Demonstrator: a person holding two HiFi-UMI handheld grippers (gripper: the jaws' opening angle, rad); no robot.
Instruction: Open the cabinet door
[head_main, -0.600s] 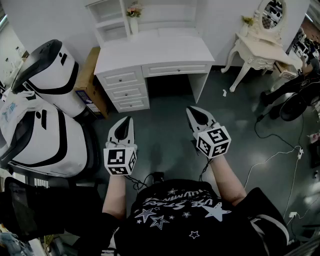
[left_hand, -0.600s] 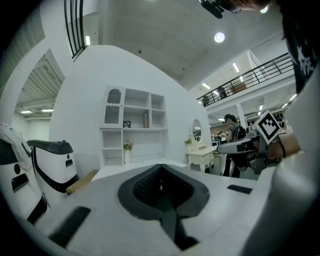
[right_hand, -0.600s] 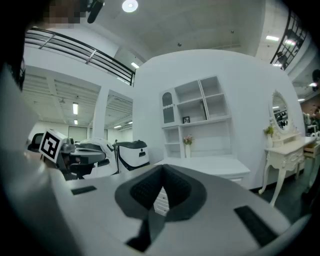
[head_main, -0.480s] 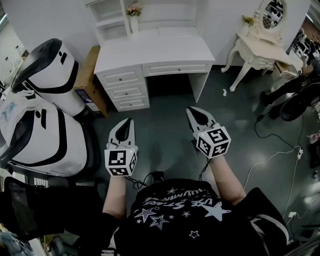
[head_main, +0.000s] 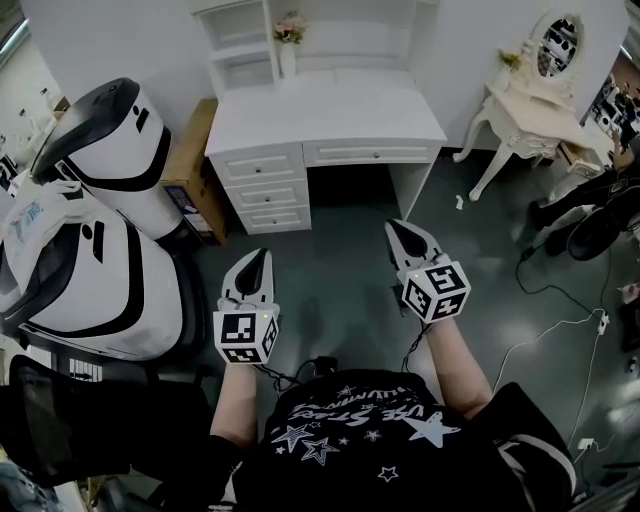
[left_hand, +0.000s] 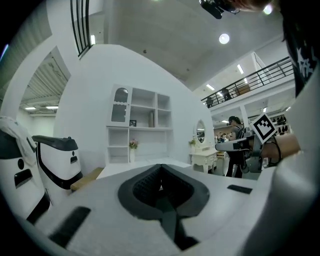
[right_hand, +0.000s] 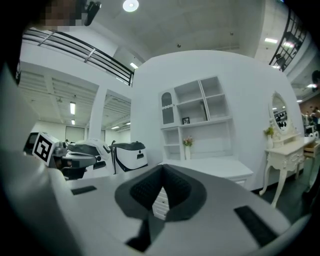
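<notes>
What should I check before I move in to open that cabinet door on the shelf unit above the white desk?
1. Left claw shut and empty: ok.
2. Right claw shut and empty: ok.
3. Arched cabinet door in view and closed: ok.
4. Door handle located: cannot tell, too small.
5. Both within reach of the door: not ok, they are well short of the white desk.
6. Floor up to the desk free of obstacles: ok.

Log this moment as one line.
stage: before reach | left gripper: shut, empty | right gripper: shut, empty | desk: ahead, out of contact | cabinet door: untouched
</notes>
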